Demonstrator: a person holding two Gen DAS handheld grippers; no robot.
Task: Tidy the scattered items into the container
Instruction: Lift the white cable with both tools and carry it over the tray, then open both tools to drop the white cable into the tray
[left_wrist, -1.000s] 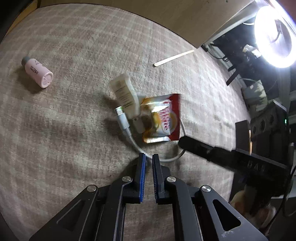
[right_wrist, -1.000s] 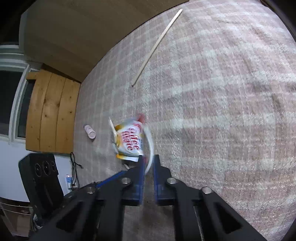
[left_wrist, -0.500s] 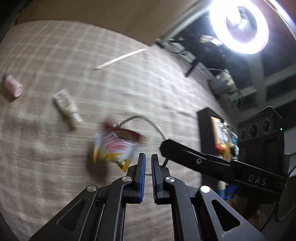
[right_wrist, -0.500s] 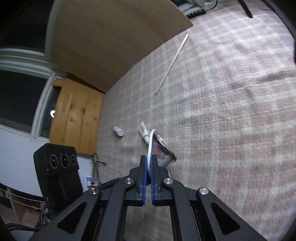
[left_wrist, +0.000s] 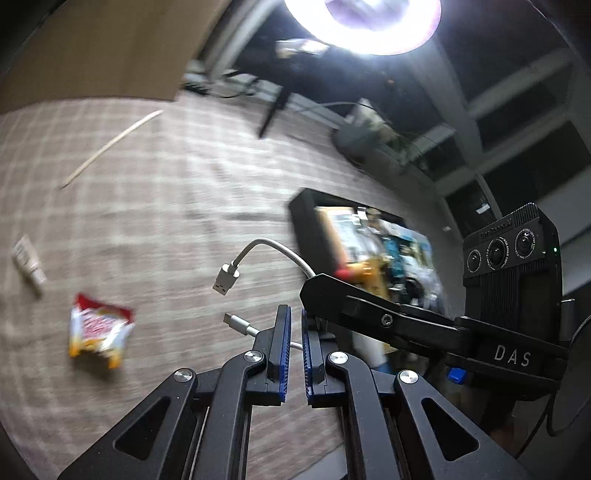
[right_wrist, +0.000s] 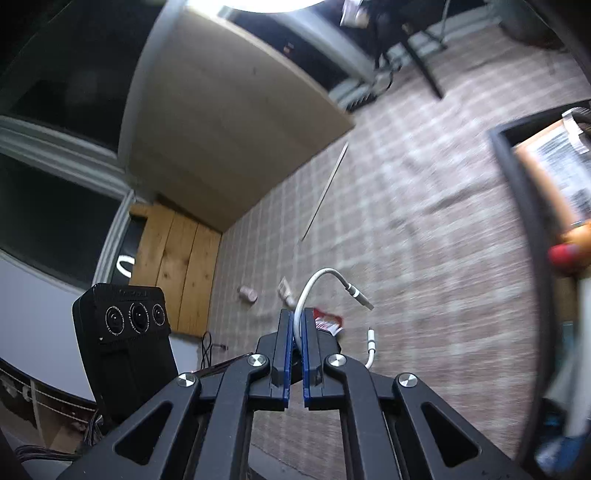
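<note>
Checked carpet (left_wrist: 155, 206) below; right gripper (right_wrist: 297, 325) clamps white cable (right_wrist: 306, 291); left gripper (left_wrist: 293, 325) closed, empty.

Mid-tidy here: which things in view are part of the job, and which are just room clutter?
Job items:
white cable, clamped in the right gripper
snack packet
small tube
pink bottle
wooden stick
black container, already holding things

Just lying about:
ring light
wooden board

My left gripper (left_wrist: 294, 321), jaws nearly closed and empty; my right gripper (left_wrist: 314, 286) lifts the white cable (left_wrist: 275, 247) beside the black container (left_wrist: 301, 210); snack packet (left_wrist: 98, 328) on the carpet (left_wrist: 184, 184).
</note>
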